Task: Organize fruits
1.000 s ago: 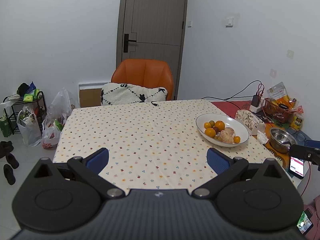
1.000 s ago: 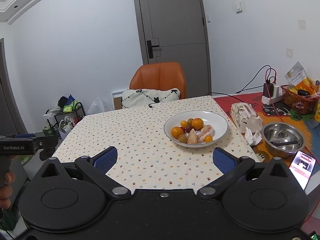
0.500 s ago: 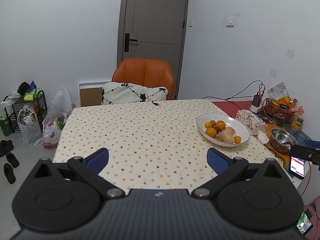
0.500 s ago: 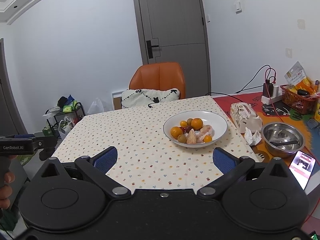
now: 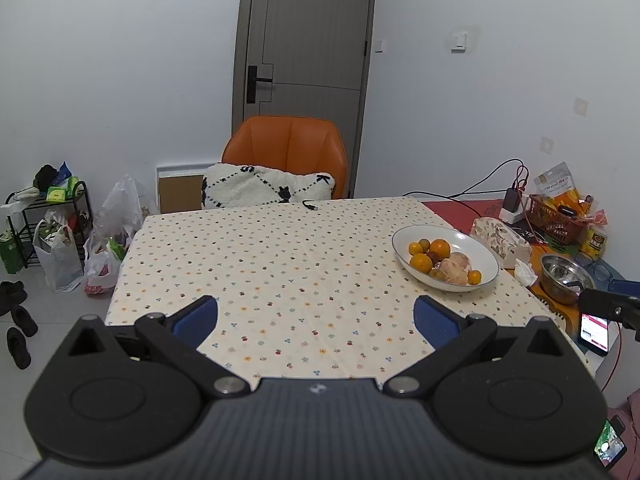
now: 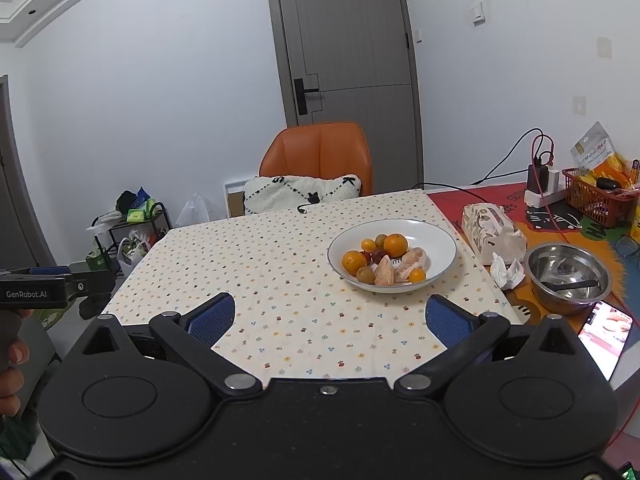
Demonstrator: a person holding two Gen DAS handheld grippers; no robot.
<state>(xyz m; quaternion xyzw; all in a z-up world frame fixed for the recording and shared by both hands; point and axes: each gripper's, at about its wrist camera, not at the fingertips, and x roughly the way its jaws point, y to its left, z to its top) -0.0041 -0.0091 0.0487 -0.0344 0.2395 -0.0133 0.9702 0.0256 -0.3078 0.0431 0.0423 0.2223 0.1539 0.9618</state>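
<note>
On the dotted tablecloth (image 6: 280, 280), the white oval fruit bowl (image 6: 436, 236) lies long axis left-right; my left gripper (image 5: 316, 316) and right gripper (image 6: 330, 316) are spread, empty.

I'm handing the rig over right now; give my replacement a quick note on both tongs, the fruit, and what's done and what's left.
Left tongs: open, empty, held above the near table edge.
Right tongs: open, empty, also near the edge, closer to the plate.
Fruit: all in the white plate on the right of the table: oranges, small round fruits, peeled segments.
Steel bowl sits right of the plate, no fruit seen in it.
Done: nothing picked yet.
Left: sort the whole pile.
</note>
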